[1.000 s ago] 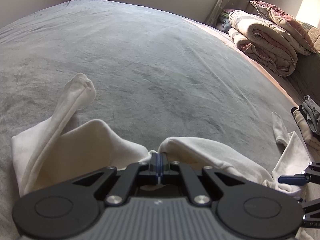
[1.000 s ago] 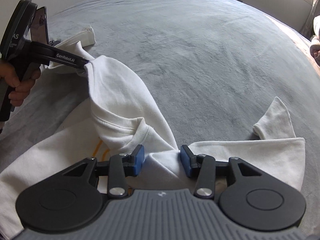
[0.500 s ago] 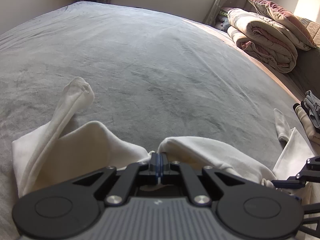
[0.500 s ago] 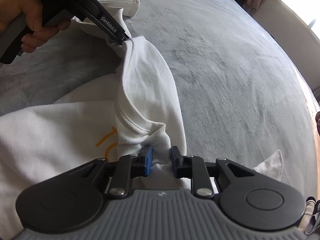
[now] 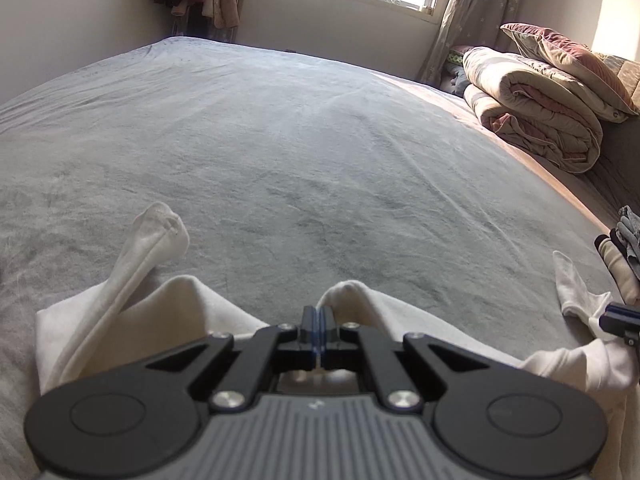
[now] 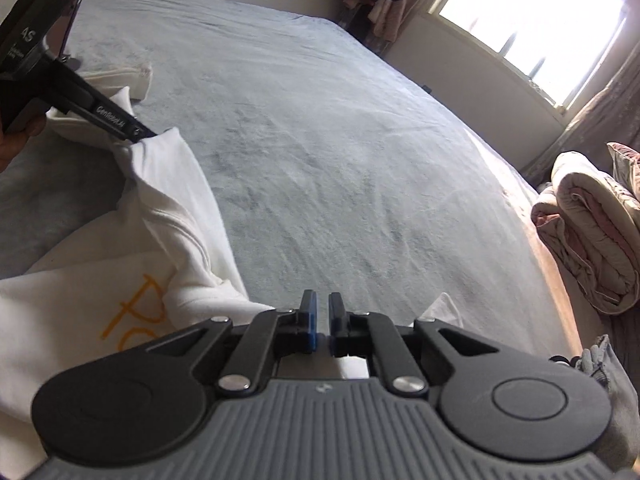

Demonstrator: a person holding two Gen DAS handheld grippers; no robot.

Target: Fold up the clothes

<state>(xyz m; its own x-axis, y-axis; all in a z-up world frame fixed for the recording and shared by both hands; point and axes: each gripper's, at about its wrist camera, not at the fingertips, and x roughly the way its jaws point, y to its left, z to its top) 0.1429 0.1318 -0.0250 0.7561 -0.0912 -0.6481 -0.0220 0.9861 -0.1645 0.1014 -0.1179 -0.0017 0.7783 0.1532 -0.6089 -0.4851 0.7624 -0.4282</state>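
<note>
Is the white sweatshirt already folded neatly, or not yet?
Not yet: the white sweatshirt lies bunched, pinched by the left hand-held gripper.

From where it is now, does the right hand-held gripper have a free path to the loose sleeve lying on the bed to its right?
Probably yes: the right hand-held gripper sits beside that sleeve with only bare bedspread around, though its nearly closed jaws seem to hold shirt fabric.

White sweatshirt (image 6: 168, 216) on the grey bed, and it's bunched up, not flat. One shoulder is pulled up into a peak, cloth draping down from it in soft folds. Orange lettering (image 6: 132, 316) shows on the chest, partly hidden by a fold. A long sleeve (image 5: 148, 252) stretches out to the left, cuff open and raised. The other sleeve (image 5: 572, 284) lies out to the right, crumpled.
</note>
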